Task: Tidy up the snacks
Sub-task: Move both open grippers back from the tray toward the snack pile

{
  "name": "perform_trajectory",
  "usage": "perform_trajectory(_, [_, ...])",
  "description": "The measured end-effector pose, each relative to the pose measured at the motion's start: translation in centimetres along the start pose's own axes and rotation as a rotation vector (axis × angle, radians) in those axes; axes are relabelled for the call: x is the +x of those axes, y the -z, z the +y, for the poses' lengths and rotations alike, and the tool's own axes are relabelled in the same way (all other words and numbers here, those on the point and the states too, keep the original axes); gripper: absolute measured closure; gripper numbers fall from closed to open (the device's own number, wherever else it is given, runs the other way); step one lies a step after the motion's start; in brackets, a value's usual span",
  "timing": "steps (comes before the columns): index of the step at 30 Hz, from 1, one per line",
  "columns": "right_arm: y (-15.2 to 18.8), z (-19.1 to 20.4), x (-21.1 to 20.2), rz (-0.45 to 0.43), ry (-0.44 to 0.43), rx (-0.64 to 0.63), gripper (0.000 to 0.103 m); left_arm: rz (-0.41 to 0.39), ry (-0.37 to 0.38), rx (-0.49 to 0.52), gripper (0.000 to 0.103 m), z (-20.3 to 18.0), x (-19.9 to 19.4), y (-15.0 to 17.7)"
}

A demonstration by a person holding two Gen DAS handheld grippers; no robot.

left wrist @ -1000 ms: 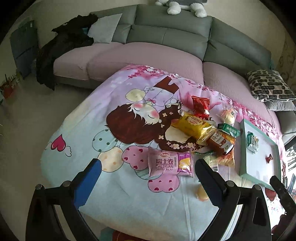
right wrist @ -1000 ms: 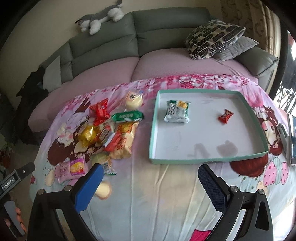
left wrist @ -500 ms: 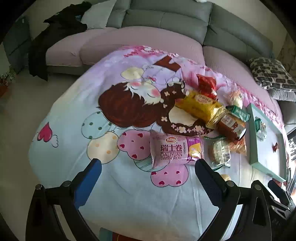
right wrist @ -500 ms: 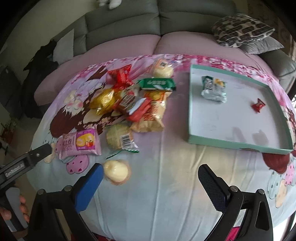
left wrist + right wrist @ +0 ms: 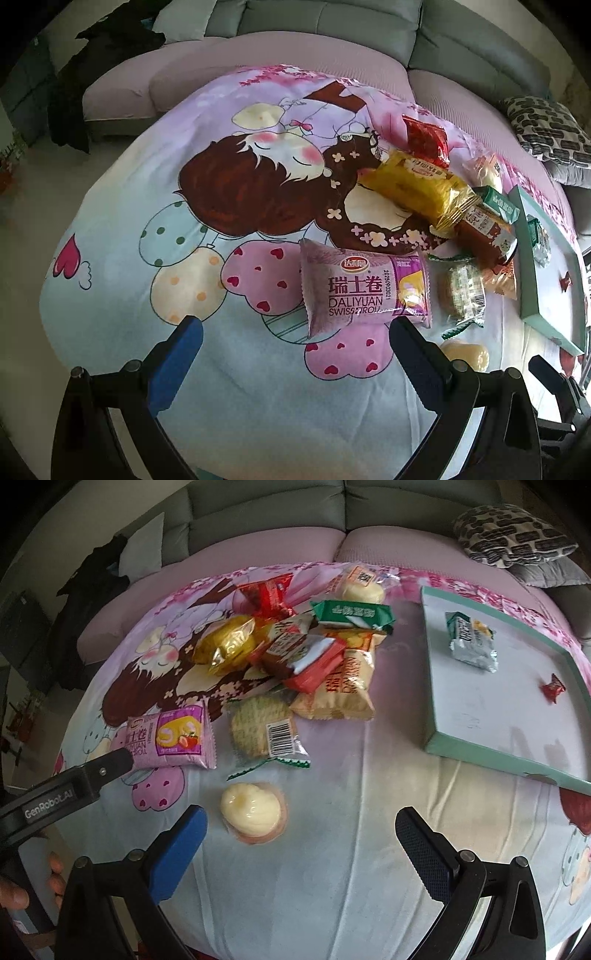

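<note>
The left gripper hangs with jaws apart over the cartoon-print cloth, the pink Swiss roll pack lying just beyond it at centre frame. The right gripper is likewise spread wide and holds nothing, a cream pastry near its left finger. The teal tray, right of frame, holds 2 snacks.

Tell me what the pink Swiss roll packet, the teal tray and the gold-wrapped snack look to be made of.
Pink Swiss roll packet: thin plastic film, semi-gloss; crimped serrated ends and glare.
Teal tray: probably cardboard or painted board, matte; flat, straight rigid walls, no shine.
Gold-wrapped snack: metallic foil or metallised film, very glossy; crinkles with bright highlights.
</note>
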State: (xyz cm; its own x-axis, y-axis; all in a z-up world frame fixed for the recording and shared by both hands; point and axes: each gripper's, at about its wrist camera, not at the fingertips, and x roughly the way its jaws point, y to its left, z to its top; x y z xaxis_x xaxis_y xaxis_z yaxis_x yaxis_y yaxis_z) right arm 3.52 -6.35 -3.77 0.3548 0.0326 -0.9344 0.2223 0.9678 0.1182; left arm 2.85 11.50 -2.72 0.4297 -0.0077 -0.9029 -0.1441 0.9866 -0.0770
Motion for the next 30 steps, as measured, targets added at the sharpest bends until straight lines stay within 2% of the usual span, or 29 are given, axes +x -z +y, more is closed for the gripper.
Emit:
perform_trajectory(15, [0.5, 1.4, 2.7, 0.059, -0.006, -0.049, 0.0, 0.015, -0.005, 0.009, 0.002, -0.1, 1.0, -0.1])
perform_trajectory(27, [1.0, 2.7, 4.4, 0.075, 0.079, -0.128, 0.0, 0.021, -0.007, 0.019, 0.002, -0.2, 1.2, -0.1])
perform_trajectory(30, [0.8, 2.8, 4.3, 0.059, 0.089, -0.122, 0.007, 0.021, -0.008, 0.019, 0.002, -0.1, 1.2, -0.1])
